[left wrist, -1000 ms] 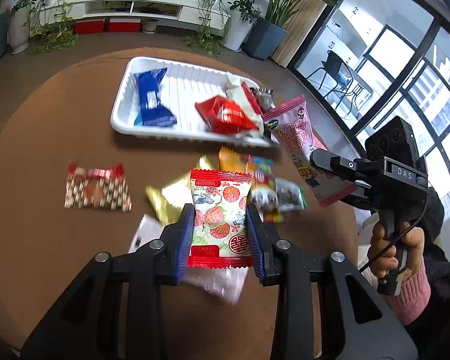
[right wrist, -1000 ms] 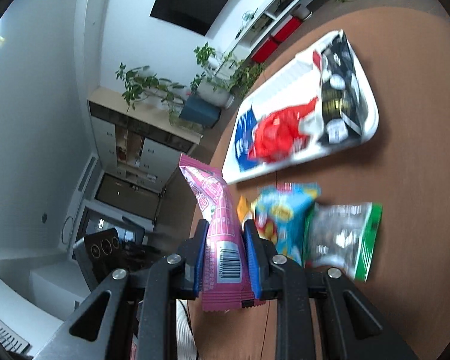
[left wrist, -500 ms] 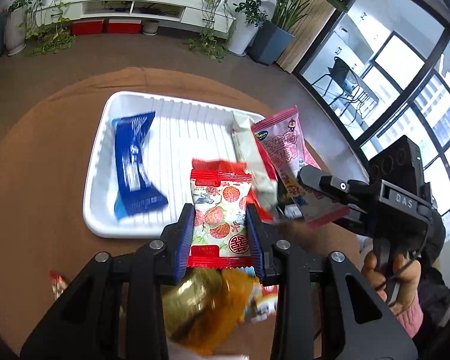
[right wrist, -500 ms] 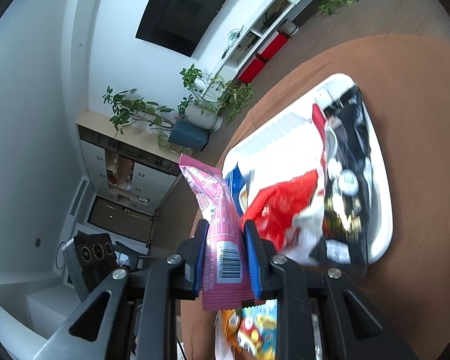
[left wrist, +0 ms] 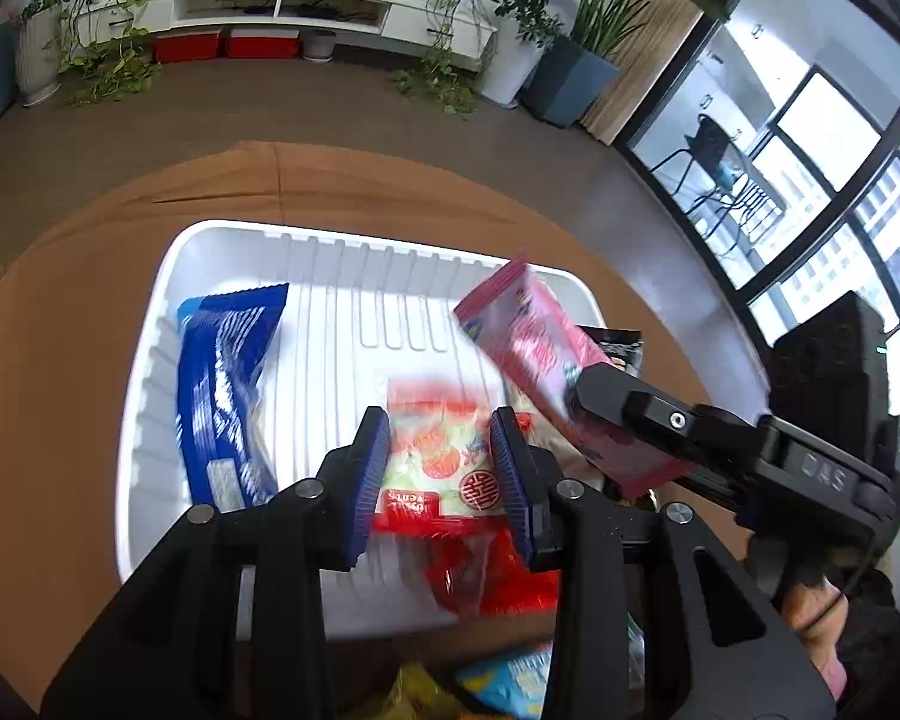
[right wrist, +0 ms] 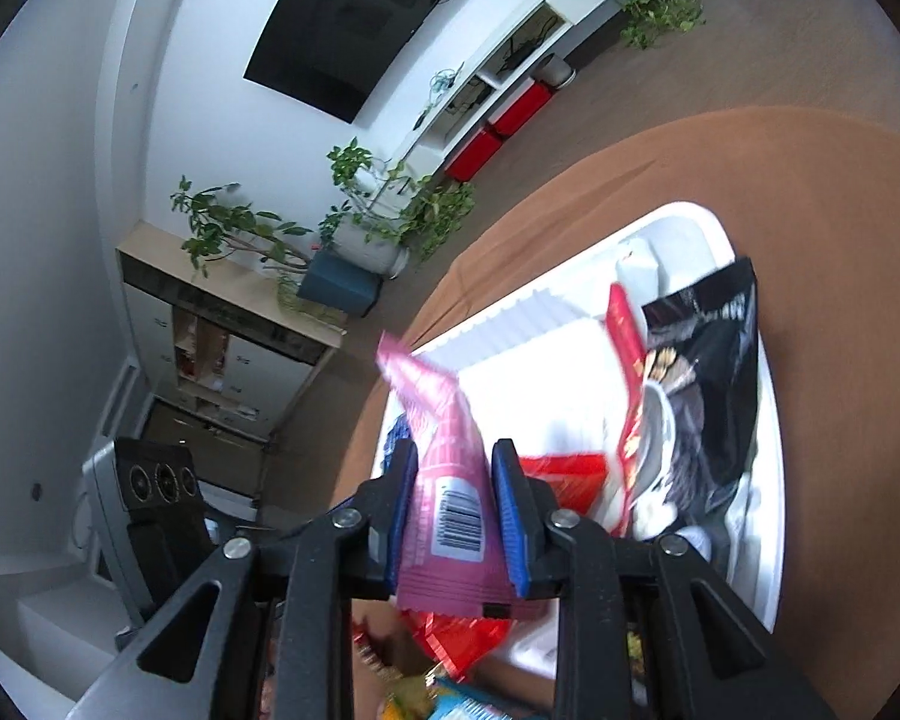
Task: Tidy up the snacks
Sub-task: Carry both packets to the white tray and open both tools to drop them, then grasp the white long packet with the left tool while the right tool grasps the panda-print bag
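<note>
Snacks are in both grippers, and both hang above the white tray [left wrist: 150, 360]. The left gripper [left wrist: 441, 468] pinches a red-and-white fruit packet [left wrist: 441, 462] by its two side edges, so the long axis of the packet runs forward, away from the camera. Below it, in the lower middle of the left wrist frame, lies a red packet [left wrist: 492, 576], and a blue packet [left wrist: 222, 396] lies lengthwise at the left part of the tray. Between these two the ribbed floor is bare, slightly left of the held packet. The right gripper [right wrist: 455, 519] is pressed on a pink packet [right wrist: 444, 468], which stands up and leans over the right half of the tray, near a black packet [right wrist: 708, 372]. I judge the left gripper is nearer to the free place, so its release needs only a small shift to the left.
</note>
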The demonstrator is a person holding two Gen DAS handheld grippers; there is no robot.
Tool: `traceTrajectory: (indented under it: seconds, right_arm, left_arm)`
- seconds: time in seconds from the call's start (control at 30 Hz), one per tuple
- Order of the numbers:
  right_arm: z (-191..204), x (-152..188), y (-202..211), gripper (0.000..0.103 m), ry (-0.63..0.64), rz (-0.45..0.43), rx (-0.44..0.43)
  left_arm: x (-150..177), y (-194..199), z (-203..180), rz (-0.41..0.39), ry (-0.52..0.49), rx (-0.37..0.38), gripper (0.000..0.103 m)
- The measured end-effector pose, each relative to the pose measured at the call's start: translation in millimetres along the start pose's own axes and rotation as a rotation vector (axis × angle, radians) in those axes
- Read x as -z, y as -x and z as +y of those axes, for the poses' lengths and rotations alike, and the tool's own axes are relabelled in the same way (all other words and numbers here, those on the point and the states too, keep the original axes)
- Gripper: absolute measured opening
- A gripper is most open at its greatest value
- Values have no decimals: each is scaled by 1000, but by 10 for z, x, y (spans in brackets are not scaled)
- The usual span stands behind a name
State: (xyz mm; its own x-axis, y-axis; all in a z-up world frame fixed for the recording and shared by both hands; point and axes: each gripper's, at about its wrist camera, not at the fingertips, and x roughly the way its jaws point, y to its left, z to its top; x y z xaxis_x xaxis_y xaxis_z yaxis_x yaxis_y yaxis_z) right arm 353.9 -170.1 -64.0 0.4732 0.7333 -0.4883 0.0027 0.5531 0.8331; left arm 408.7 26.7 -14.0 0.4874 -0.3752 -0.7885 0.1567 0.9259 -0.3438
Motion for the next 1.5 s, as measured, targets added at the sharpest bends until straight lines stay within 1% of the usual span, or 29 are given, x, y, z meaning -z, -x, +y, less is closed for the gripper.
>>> traceTrajectory:
  seconds: [0.07,0.13,0.23,0.3,0.43,0.63,0.77,0.9,1.0,1.2,1.33,1.4,1.5]
  right_arm:
    - [3,-10,4,36,16,-3,10]
    - [15,-10,39,40,34,-9,24]
    - [49,-2,119,40,67,-23,36]
    - [85,-10,162,41,87,-32,36]
    - [210,31,233,44,116,-44,35]
    - [424,225,389,47,196,-50,52]
    - [535,482,571,54,252,-66,65]
    - [647,760,717,56,318,-65,88]
    - [710,971,799,57,359,-61,102]
    - [747,1441,852,58,430,-25,155]
    - [703,1633,819,58,431,10,174]
    - [686,1686,808,58,428,16,179]
    - [681,1751,809,58,437,9,195]
  left_arm:
    - [-31,-63,0,-3,7,-8,37]
    - [-47,-99,9,-1,24,4,37]
    - [-32,-78,-9,-15,18,1,38]
    - [11,-5,-23,-26,10,-2,40]
    - [128,181,-52,-46,-6,-9,40]
    - [428,542,-25,-72,-15,-17,41]
    - [705,785,32,-84,-18,-33,45]
    - [1026,1010,103,-92,-26,-57,45]
    - [1305,1162,177,-89,-11,-67,45]
    - [1846,1307,289,-72,11,-97,45]
    - [2172,1360,339,-52,42,-100,47]
    - [2272,1363,349,-49,58,-100,47]
    - [2389,1354,321,-37,68,-103,55]
